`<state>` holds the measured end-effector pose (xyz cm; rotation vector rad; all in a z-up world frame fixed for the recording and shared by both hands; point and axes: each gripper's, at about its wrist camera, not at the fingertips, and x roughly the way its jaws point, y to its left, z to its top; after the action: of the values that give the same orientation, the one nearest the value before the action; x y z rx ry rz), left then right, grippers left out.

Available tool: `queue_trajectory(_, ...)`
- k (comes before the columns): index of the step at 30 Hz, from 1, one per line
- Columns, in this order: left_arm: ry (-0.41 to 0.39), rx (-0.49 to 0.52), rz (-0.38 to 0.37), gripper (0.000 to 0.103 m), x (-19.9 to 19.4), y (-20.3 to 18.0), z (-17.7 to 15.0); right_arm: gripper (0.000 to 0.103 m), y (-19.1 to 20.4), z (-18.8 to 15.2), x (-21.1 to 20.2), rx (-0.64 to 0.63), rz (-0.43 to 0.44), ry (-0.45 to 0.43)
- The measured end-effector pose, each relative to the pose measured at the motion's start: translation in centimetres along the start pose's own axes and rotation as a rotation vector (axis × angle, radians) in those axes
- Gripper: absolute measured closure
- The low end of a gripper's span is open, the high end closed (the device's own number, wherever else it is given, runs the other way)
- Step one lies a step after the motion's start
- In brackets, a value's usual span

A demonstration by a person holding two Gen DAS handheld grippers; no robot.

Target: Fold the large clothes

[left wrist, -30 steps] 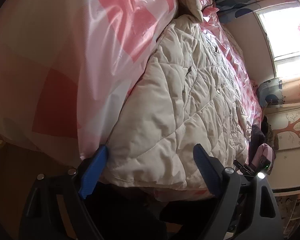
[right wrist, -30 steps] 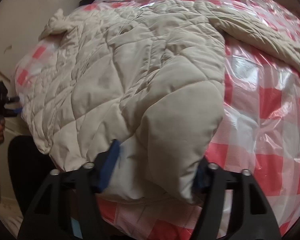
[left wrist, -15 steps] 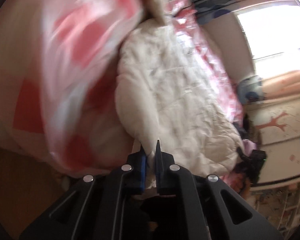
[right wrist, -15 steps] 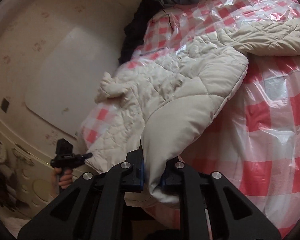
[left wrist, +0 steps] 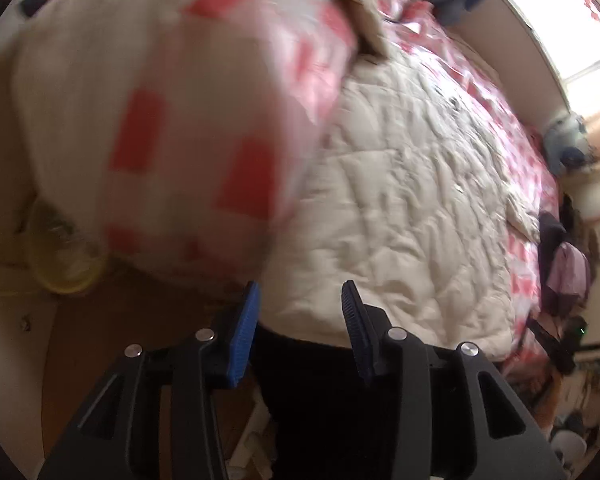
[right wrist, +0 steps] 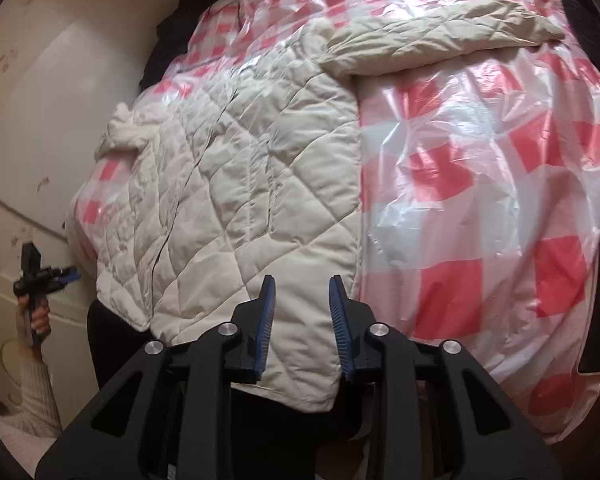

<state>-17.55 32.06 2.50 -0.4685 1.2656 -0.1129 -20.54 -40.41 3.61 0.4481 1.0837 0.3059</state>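
Coat [right wrist: 236, 208], cream and quilted, lies flat on the plastic-covered checked bed [right wrist: 480, 208], hem hanging over the near edge. My right gripper [right wrist: 302, 312] is opening, hem corner loose between the jaws, pads not pressing. My left gripper [left wrist: 300, 312] is opening too, holding nothing. Risk: slick plastic lets the overhanging hem slide floorward; sleeve [right wrist: 440, 36] remains unfolded.

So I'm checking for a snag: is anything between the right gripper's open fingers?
Only the quilted coat: in the right wrist view its hem lies between the right gripper's opening jaws, untouched.
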Motion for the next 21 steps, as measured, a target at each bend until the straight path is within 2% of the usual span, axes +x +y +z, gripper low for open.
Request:
queue_trajectory(1, -0.032, -0.002, 0.008, 0.051, -1.0, 0.5, 0.0, 0.061, 0.3, 0.2, -0.7, 0.000, 0.050, -0.042)
queue_trajectory(2, -0.082, 0.005, 0.014, 0.040, -2.2, 0.6, 0.0, 0.046, 1.0, 0.6, -1.3, -0.015, 0.094, -0.079)
queue_trajectory(3, -0.144, 0.025, 0.021, 0.034, -3.5, 0.1, 0.2, 0.036, 2.0, 1.1, -1.2, -0.039, 0.137, -0.103)
queue_trajectory(5, -0.246, 0.086, 0.004, 0.022, -5.4, -2.2, 0.7, 0.026, 4.2, 1.7, 1.0, -0.086, 0.216, -0.045)
queue_trajectory(6, -0.281, 0.120, -0.023, 0.019, -5.4, -3.6, 0.9, 0.022, 4.9, 2.0, 3.4, -0.093, 0.211, 0.028)
queue_trajectory(7, -0.304, 0.149, -0.040, 0.013, -5.3, -5.0, 1.1, 0.022, 5.2, 1.7, 6.3, -0.092, 0.165, 0.119)
queue_trajectory(9, -0.346, 0.222, -0.059, 0.011, -4.3, -8.5, 1.2, 0.022, 5.0, 0.4, 11.7, -0.125, 0.020, 0.295)
queue_trajectory(10, -0.356, 0.256, -0.066, 0.011, -3.3, -10.3, 1.4, 0.022, 4.9, 0.1, 12.7, -0.129, 0.001, 0.307)
queue_trajectory(11, -0.359, 0.280, -0.066, 0.011, -2.2, -12.1, 1.7, 0.022, 4.9, 0.4, 12.3, -0.106, 0.027, 0.284)
queue_trajectory(12, -0.362, 0.302, -0.067, 0.011, -0.5, -14.5, 2.1, 0.022, 4.9, 1.1, 11.2, -0.074, 0.096, 0.248)
queue_trajectory(13, -0.360, 0.323, -0.075, 0.011, 0.9, -16.2, 2.3, 0.022, 4.8, 2.1, 9.4, -0.059, 0.184, 0.173)
queue_trajectory(14, -0.352, 0.345, -0.081, 0.011, 2.2, -18.0, 2.5, 0.022, 4.5, 3.4, 7.1, -0.067, 0.221, 0.074)
queue_trajectory(16, -0.337, 0.396, -0.083, 0.011, 5.3, -22.3, 3.4, 0.018, 2.9, 6.2, 2.7, -0.080, 0.165, -0.114)
queue_trajectory(17, -0.337, 0.418, -0.087, 0.011, 6.6, -24.2, 3.7, 0.007, 1.5, 7.6, 1.1, -0.061, 0.117, -0.187)
queue_trajectory(19, -0.356, 0.455, -0.084, 0.011, 9.5, -28.7, 4.7, 0.007, -2.9, 10.7, -1.4, 0.044, 0.061, -0.311)
queue_trajectory(21, -0.379, 0.474, -0.106, 0.011, 12.0, -32.2, 5.7, 0.007, -8.8, 13.6, -2.7, 0.223, 0.072, -0.391)
